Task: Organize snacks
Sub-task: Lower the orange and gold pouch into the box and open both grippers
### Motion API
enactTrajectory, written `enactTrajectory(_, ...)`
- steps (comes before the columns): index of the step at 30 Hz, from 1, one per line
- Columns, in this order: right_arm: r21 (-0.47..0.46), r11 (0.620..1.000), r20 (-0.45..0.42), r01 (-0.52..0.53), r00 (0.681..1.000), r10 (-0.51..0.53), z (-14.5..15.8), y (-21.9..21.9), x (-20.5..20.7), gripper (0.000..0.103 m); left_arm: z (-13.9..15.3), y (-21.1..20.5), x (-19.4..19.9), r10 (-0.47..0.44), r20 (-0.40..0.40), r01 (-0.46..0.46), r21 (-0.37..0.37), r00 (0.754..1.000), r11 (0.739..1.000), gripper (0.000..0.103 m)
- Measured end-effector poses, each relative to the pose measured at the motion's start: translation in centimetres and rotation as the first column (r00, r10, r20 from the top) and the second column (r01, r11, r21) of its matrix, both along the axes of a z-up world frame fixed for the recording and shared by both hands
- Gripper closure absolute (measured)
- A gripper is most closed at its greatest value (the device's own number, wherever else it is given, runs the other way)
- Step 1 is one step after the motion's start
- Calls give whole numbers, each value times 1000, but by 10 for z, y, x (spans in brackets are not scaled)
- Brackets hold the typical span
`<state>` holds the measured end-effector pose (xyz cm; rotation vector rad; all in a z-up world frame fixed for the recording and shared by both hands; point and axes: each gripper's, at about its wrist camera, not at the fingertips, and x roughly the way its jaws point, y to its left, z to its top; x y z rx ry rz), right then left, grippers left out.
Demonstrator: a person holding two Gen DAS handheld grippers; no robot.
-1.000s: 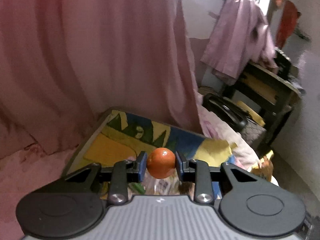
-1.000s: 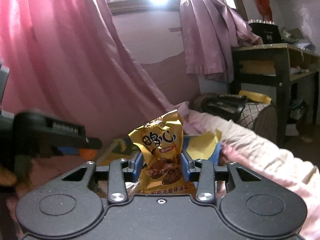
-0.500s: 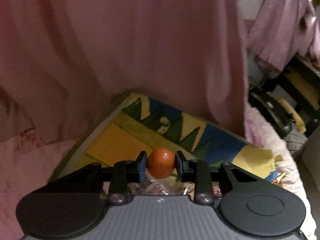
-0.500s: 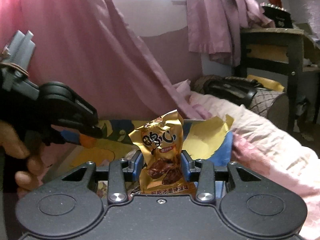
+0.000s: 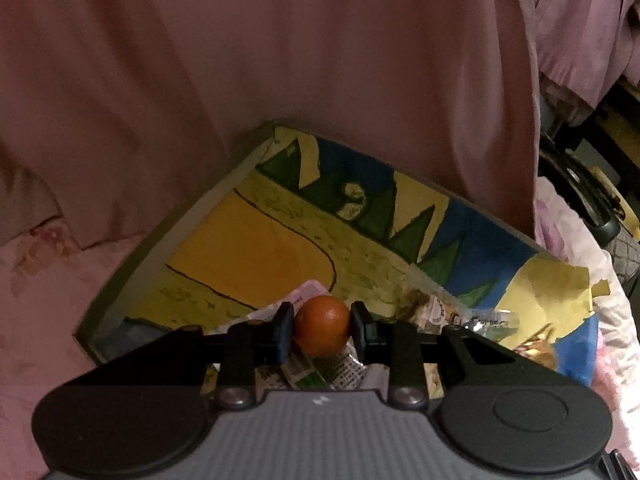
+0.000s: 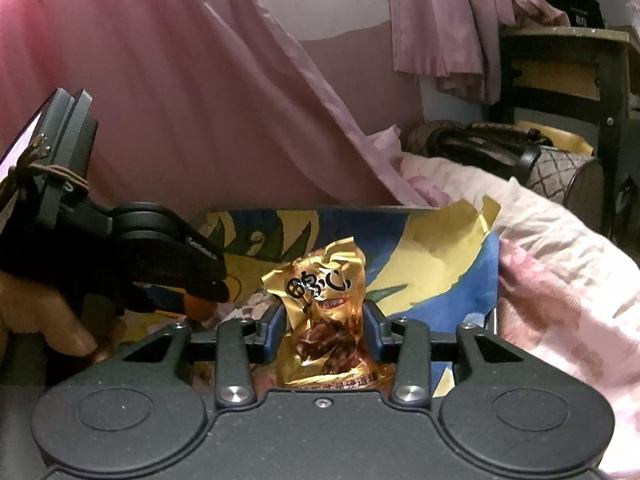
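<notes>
Glossy, crinkled gold foil on the packet (image 6: 325, 312); the orange (image 5: 322, 325) shows a smooth, faintly dimpled peel. Matt black plastic grippers (image 5: 322, 330), shiny metal screws (image 6: 235, 394). Soft pink cloth curtain (image 5: 280, 60) behind, painted paper (image 5: 256, 248) beneath.

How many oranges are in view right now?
1. The orange sits clamped between the left gripper's jaws, above the snack wrappers on the painted board. Others may be hidden.

Left hand-held gripper (image 5: 322, 332): black arms, grey ribbed body, silver screws. Right hand-held gripper (image 6: 323, 330): black, blue pads.
</notes>
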<state>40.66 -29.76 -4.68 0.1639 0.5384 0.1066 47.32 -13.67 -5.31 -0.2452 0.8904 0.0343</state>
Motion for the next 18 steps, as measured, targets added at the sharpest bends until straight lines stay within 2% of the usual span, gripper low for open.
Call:
enactTrajectory(13, -23, 1000, 7, 5, 1000, -5, -6, 2, 1, 55, -9, -4, 2, -14, -1, 14, 5, 1000, 1000, 69)
enactTrajectory(18, -24, 1000, 6, 6, 1000, -6, -7, 2, 0, 50, -9, -4, 1, -18, 1, 18, 11, 1000, 1000, 69)
